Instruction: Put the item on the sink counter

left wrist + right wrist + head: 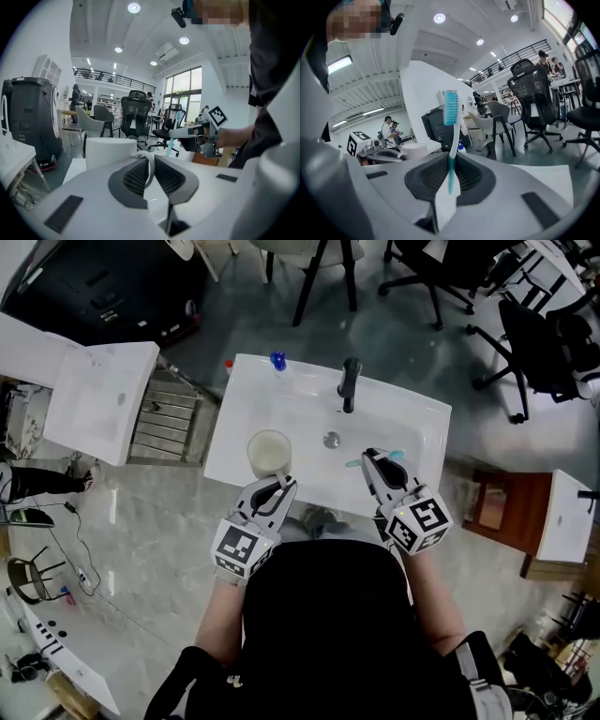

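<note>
Clamping the cup by its thin handle, the left gripper may let it swing; the toothbrush pinched in the right gripper could twist loose

A: What am I losing on the head view?

B: I am logging three.
1. Toothbrush: right gripper is covering its middle.
2. Mug: left gripper is hiding its handle.
3. Blue-capped thing at the sink back rim: is showing too small for me to name.
</note>
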A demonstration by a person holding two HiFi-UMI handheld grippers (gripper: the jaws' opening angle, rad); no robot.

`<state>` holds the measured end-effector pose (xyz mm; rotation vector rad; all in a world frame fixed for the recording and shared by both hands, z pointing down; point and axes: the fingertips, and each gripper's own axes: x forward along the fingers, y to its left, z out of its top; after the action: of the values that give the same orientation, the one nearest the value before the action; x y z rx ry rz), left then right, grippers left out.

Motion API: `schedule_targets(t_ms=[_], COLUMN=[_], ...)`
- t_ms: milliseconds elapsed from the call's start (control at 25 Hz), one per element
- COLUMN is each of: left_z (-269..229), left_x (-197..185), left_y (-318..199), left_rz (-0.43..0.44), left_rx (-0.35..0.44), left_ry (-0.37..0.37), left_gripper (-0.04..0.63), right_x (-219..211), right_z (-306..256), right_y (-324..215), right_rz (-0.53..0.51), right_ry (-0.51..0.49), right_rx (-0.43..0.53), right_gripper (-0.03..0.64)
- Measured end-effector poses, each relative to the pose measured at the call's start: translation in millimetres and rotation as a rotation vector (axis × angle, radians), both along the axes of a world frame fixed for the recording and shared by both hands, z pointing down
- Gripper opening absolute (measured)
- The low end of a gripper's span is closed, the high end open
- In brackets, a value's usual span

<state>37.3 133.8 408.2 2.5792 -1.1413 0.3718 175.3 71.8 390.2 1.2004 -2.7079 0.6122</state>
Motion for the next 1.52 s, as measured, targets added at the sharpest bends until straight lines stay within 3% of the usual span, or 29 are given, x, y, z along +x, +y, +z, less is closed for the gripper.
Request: schedule_targets(t_ms=[480, 1080, 1520], left_z=[16.5, 53.7, 90.2], left_x=[18.3, 3.1, 21.5], left_y=[-41.3, -100.2, -136.4], left_rz=[0.137, 0.386, 0.515], left_rx=[0.002, -0.058, -0.12], left_ry=[-0.023, 0.0, 0.054], left_gripper=[0.048, 0.048, 0.048], right_x=[6.1, 1.6, 17.4], right_z=[3.7, 0.1, 4.0], right_y=[-14.3, -13.5, 4.2], right_rz=[0.083, 0.357, 0.548], right_ry=[0.037, 0.114, 0.16], right_rx=[-0.024, -0.067, -0.105], right_gripper=[0.054, 0.054, 0.054])
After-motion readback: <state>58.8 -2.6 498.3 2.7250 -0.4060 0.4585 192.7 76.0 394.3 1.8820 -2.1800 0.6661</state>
